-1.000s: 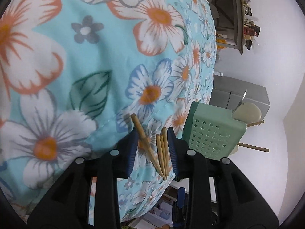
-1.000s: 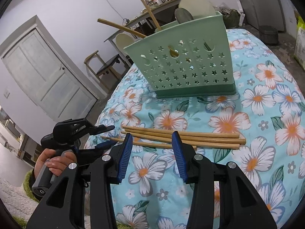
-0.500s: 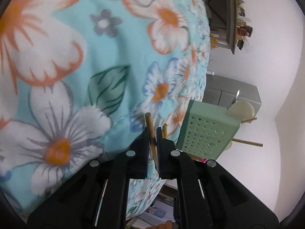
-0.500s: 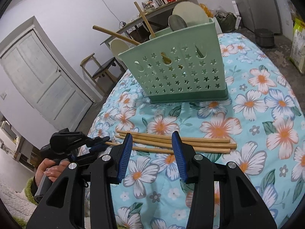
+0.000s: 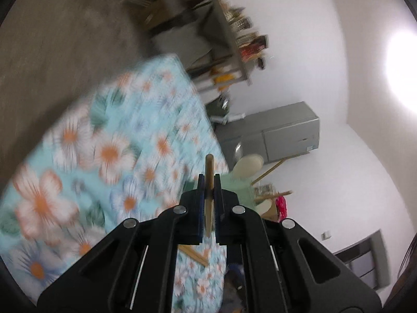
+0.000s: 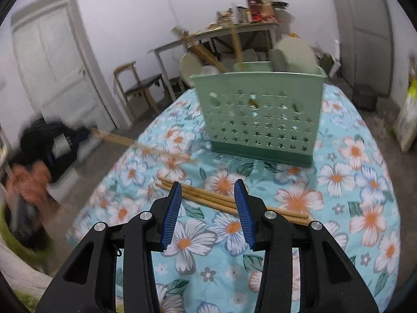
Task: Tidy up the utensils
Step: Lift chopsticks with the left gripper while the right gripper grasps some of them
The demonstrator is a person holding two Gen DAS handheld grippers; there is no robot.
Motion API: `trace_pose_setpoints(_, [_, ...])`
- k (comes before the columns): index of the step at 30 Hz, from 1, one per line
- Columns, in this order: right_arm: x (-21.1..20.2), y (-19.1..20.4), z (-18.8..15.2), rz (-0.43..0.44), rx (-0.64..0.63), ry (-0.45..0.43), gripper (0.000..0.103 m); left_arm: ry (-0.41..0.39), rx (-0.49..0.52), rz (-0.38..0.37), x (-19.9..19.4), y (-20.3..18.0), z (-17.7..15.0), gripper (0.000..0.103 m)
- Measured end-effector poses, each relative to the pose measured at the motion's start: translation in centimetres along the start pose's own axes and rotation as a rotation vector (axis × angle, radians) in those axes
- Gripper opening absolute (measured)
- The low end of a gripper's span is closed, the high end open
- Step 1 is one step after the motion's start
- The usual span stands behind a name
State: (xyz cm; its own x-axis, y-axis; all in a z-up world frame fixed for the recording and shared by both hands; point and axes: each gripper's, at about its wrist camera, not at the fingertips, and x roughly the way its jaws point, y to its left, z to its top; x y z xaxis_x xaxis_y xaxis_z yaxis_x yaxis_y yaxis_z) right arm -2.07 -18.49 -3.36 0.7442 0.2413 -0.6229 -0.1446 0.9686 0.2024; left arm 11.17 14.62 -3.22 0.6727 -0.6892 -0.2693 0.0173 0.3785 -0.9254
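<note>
My left gripper (image 5: 209,180) is shut on one wooden chopstick (image 5: 209,167), held up off the table. In the right wrist view that chopstick (image 6: 122,139) hangs blurred over the table's left edge, gripped by the left gripper (image 6: 83,133). Several more chopsticks (image 6: 206,197) lie side by side on the floral cloth. My right gripper (image 6: 208,182) hovers just above them, its jaws closing, with the pads not pressing on anything. The green star-punched utensil holder (image 6: 260,120) stands behind them, with spoons and sticks in it, and also shows as a holder (image 5: 238,190) past the left fingers.
The floral cloth (image 6: 359,182) covers a rounded table with edges close on the left and right. A person's hand (image 6: 28,180) holds the left gripper's handle. Behind stand a wooden chair (image 6: 140,86), a cluttered table (image 6: 234,28) and a grey cabinet (image 5: 284,130).
The left gripper closed on one chopstick and lifted it off the cloth, rolling as it rose. The right gripper shifted a little over the remaining chopsticks and its jaws narrowed slightly.
</note>
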Motion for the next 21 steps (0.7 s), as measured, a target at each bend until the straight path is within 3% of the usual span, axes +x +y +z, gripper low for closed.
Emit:
trace_pose_setpoints(7, [4.1,6.1,-1.3,-0.135,-0.383,0.064,0.031,-0.127,0.242,0.07,-3.1,-3.8,1.1,0.004])
trace_pose_setpoints(13, [8.8,9.3,-3.3,-0.238,-0.662,0.142,0.022,-0.115,0.262,0.108,-3.7,-2.6,0.9,0.005])
trace_pose_setpoints(21, [11.2,10.7,-4.6,-0.295,-0.828,0.196,0.021,-0.127,0.275,0.121,-3.6,-1.7,1.2,0.005])
